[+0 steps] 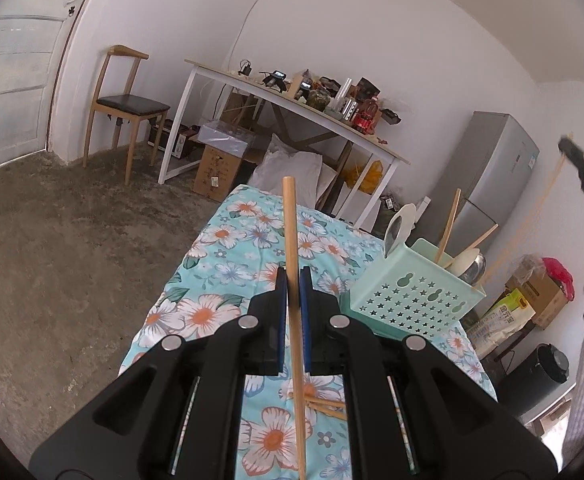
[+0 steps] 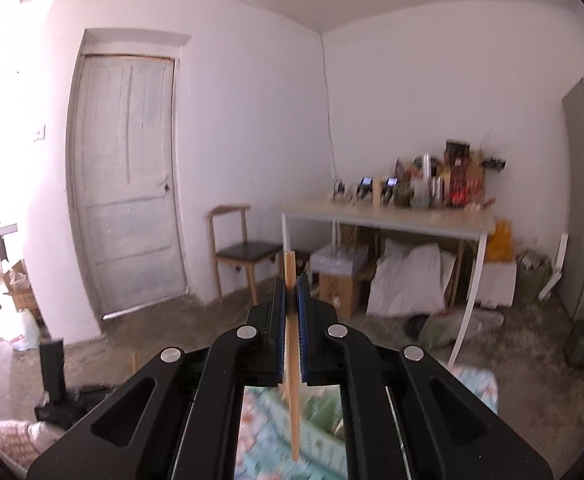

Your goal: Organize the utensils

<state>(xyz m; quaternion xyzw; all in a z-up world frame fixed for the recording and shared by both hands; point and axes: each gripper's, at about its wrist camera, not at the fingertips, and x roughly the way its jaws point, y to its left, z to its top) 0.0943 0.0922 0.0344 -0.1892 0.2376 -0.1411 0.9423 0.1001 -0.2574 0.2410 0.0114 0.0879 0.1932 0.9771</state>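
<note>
the left gripper [image 1: 293,280] is clamped on a wooden chopstick [image 1: 292,248] that stands nearly upright between its blue pads, its top rising well above the fingertips and its lower end passing down behind the jaws. below this gripper lies a table covered with a floral cloth [image 1: 228,240] in turquoise, white and orange, and two more loose chopsticks [image 1: 324,406] rest on the cloth just under the jaws. ahead and to the right of the gripper stands a mint green utensil basket [image 1: 408,300] with star-shaped holes, holding a few wooden sticks, a pale spoon and a metal piece. beyond the cloth, further ahead, a white-framed desk [image 1: 292,108] carries a clutter of bottles and small devices, with boxes and white sacks beneath it; a wooden chair [image 1: 126,104] stands ahead to the left on the bare concrete floor, and a grey fridge [image 1: 488,176] to the right. the right gripper [image 2: 291,294] is likewise closed on a second chopstick [image 2: 292,360], held upright, with the blurred floral cloth visible below its jaws. ahead of it to the left is a pale door [image 2: 132,184] in a white wall.
</note>
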